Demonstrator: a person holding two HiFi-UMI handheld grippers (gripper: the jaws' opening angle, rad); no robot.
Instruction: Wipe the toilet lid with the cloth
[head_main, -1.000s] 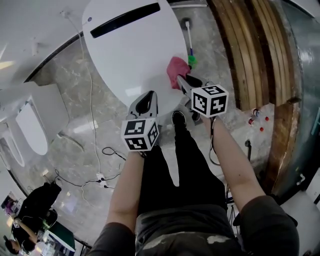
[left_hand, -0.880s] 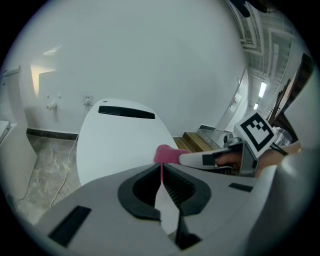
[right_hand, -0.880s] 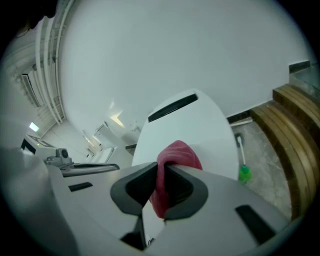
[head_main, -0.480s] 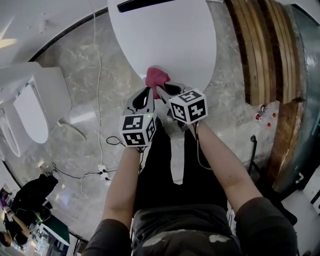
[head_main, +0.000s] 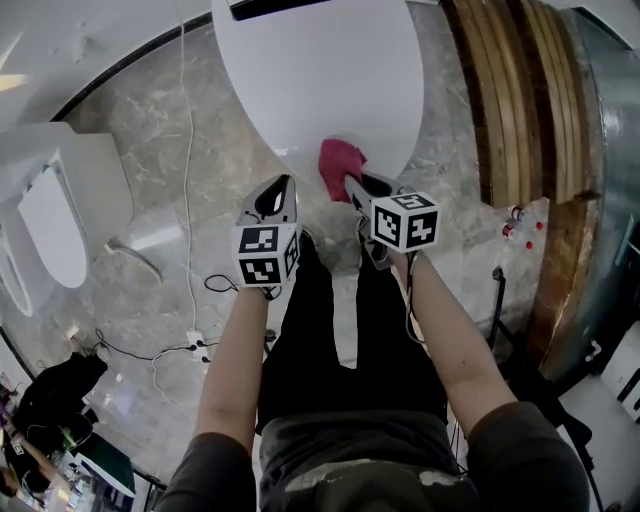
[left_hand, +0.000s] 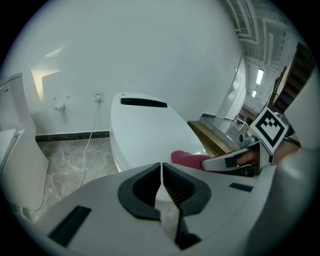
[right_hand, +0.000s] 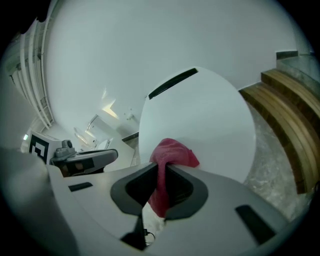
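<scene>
The white toilet lid (head_main: 320, 90) lies closed at the top of the head view. My right gripper (head_main: 352, 186) is shut on a pink cloth (head_main: 338, 165), which rests against the lid's near edge. In the right gripper view the cloth (right_hand: 172, 152) hangs pinched between the jaws (right_hand: 161, 172), bunched on the lid (right_hand: 200, 115). My left gripper (head_main: 280, 192) hovers beside it at the lid's front left, shut with nothing in it. The left gripper view shows its closed jaws (left_hand: 161, 172) before the lid (left_hand: 145, 130), with the cloth (left_hand: 187, 159) at right.
A second toilet (head_main: 50, 240) stands at the left. A cable (head_main: 185, 200) runs over the marble floor to a power strip (head_main: 195, 345). Wooden steps (head_main: 520, 100) and small bottles (head_main: 515, 222) are on the right. The person's legs (head_main: 340, 330) stand below the grippers.
The right gripper has drawn the cloth from the lid's right side to its near edge. The left gripper has moved along beside it, still shut.
</scene>
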